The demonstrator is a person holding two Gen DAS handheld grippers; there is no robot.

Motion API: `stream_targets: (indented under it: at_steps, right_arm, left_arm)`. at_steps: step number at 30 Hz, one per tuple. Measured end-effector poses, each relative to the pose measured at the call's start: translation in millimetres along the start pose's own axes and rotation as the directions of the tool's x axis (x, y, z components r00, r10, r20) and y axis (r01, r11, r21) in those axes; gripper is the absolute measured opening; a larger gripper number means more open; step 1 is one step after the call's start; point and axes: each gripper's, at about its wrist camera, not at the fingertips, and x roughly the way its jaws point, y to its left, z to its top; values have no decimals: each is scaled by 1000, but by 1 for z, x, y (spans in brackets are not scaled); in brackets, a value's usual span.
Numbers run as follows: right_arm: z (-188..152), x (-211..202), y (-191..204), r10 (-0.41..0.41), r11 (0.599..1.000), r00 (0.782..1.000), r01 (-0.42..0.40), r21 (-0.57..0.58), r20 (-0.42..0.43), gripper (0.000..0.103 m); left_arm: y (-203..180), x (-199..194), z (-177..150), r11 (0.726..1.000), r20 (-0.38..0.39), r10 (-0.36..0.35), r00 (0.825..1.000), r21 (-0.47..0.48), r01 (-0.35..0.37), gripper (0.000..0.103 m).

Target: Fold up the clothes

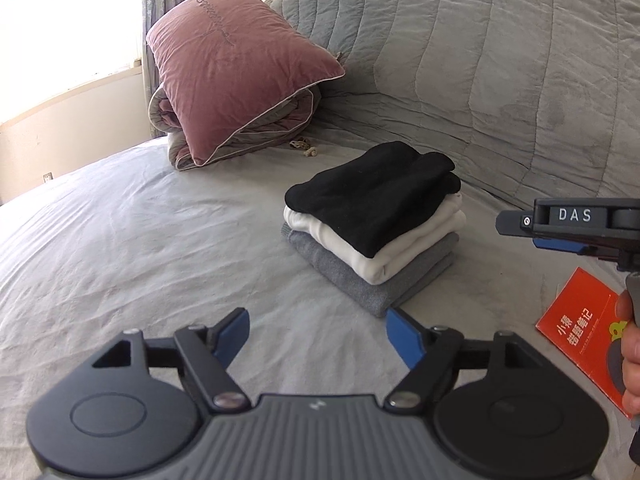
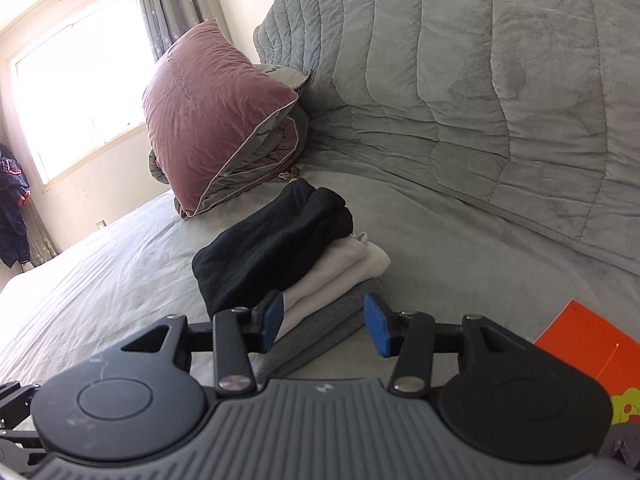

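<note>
Three folded garments sit stacked on the bed, toward its headboard side: a black garment on top, a white garment under it and a grey garment at the bottom, edges roughly in line. They already lie as the task wants them.

The left tongs hang over bare sheet just short of the stack, spread wide with nothing between the pads. The right tongs are likewise parted and empty, right at the stack's near corner, framing the white and grey layers without clearly touching them.

I judge this fits either a pile just completed or one about to be squared up; no loose garment shows in either view, so no further fold is called for by what is visible.

A rolled mauve quilt rests beyond the stack, by a padded grey headboard. An orange booklet lies at the bed's right edge. A curtained window lights the room.
</note>
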Motion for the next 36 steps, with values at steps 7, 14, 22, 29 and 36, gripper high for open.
stream_targets:
  at_steps: [7,14,22,29,36]
  right_arm:
    - [-11,-23,13,-19,1000,1000,19,-3,-25,75]
    - [-20,-35,29,-68,994,997,65,-89,-37,103]
    - [-13,-22,39,-26,995,994,16,-99,-104,103]
    - [-19,-4,50,-35,980,991,9,-198,-127,103]
    - [-31,6,53,-61,961,985,14,-275,-164,103]
  left_arm:
    - [-2,-22,6,993,-43,109,993,47,-107,100]
    - [-6,-8,1,980,-202,191,961,98,-175,102]
    - [1,13,-6,967,-269,254,929,54,-249,102]
    - [11,31,-14,965,-308,233,922,-45,-259,102]
    - [8,40,-22,969,-317,208,925,-60,-239,102]
